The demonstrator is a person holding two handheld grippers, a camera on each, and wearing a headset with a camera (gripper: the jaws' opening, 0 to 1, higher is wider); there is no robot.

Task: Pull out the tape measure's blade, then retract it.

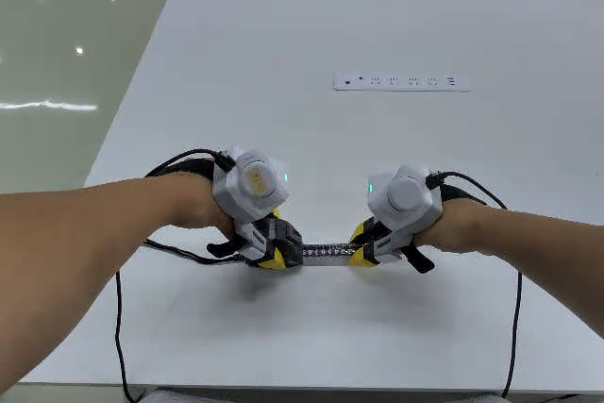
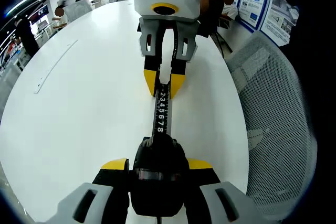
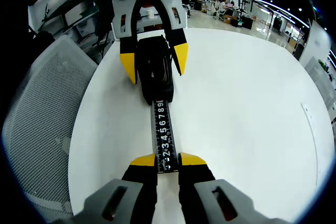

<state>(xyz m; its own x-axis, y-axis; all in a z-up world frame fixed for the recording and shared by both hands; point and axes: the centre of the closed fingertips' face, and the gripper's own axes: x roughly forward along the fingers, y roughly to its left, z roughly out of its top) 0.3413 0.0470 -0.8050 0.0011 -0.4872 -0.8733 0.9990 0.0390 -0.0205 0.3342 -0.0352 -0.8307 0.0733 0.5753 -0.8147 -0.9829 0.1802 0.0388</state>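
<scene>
A black tape measure case sits clamped between the yellow-tipped fingers of my left gripper, low over the white table; in the head view the case is at the near middle. Its blade runs a short way out to the right, numbers showing up to about 9. My right gripper is shut on the blade's end. In the head view the left gripper and right gripper face each other, a short span apart. The case shows from the front in the right gripper view.
A white power strip lies flat further back on the white table. Black cables trail from both grippers toward the near edge. A grey mesh chair stands beside the table. Glossy floor lies to the left.
</scene>
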